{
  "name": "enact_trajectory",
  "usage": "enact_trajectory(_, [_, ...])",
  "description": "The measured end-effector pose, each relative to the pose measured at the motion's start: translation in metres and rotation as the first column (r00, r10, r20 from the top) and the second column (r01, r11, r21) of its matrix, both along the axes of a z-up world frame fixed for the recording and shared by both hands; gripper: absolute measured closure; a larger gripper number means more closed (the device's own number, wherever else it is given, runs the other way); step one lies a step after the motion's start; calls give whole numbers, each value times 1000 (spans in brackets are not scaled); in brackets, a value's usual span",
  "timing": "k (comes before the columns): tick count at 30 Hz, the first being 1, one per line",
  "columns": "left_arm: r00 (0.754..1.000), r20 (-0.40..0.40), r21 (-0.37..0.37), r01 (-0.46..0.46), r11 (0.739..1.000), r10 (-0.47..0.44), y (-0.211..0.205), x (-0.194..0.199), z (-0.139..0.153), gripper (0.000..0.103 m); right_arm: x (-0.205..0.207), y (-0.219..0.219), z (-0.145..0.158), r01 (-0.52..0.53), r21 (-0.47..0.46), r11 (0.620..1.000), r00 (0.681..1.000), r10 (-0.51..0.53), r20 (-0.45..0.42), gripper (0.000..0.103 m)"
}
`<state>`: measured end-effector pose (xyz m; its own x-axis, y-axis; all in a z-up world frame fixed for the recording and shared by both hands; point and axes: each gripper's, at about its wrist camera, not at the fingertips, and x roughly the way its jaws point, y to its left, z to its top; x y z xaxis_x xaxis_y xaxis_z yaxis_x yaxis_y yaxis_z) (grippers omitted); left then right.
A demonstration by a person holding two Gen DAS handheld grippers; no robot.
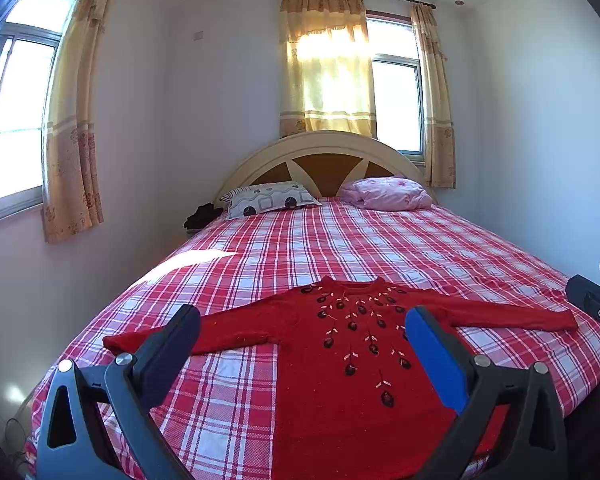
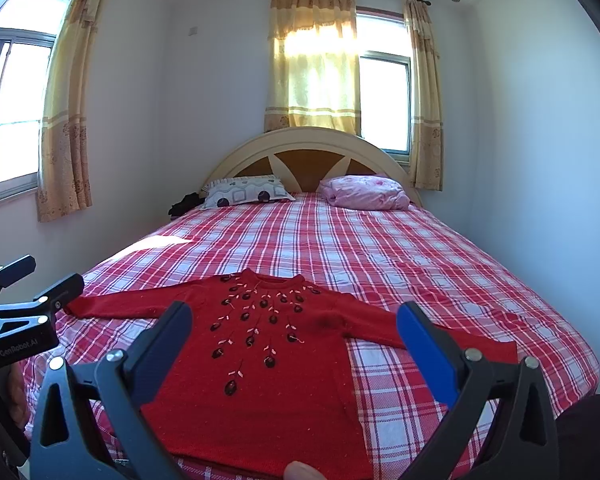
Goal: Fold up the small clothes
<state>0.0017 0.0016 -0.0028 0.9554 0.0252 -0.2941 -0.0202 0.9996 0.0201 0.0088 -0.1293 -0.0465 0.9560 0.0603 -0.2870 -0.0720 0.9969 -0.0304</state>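
Note:
A red knit sweater [image 1: 340, 400] [image 2: 260, 400] with dark embroidered flowers lies flat, front up, near the foot of the plaid bed [image 1: 340, 240] [image 2: 360, 240], both sleeves spread sideways. My left gripper [image 1: 303, 314] hovers open above the sweater's left half, nothing between its fingers; it also shows at the left edge of the right wrist view as the left gripper [image 2: 48, 274]. My right gripper [image 2: 294, 309] stands open over the sweater's right half, likewise holding nothing, and shows in the left wrist view as the right gripper [image 1: 596, 300].
A patterned pillow [image 1: 268, 198] and a pink folded quilt [image 1: 388, 194] lie by the headboard [image 1: 324, 148]. A dark bundle [image 1: 202, 216] sits beside the bed's far left. Walls stand close on both sides. A fingertip [image 2: 300, 472] shows at the bottom edge.

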Motion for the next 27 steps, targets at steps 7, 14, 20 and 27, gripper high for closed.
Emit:
enact_trajectory(7, [1000, -2, -2, -2, 1000, 2, 1, 1, -1, 1, 0, 1, 0, 0, 0, 1000, 1000, 0, -1, 0])
enact_trajectory(14, [1000, -2, -7, -8, 1000, 8, 2, 2, -1, 1, 0, 1, 0, -1, 0, 1000, 1000, 1, -2, 0])
enact_trajectory(20, [1000, -1, -8, -10, 1000, 10, 3, 2, -1, 1, 0, 0, -1, -1, -1, 1000, 1000, 1, -5, 0])
enact_trajectory(27, [1000, -4, -10, -10, 1000, 10, 2, 3, -2, 1, 1, 0, -2, 0, -4, 1000, 1000, 0, -8, 0])
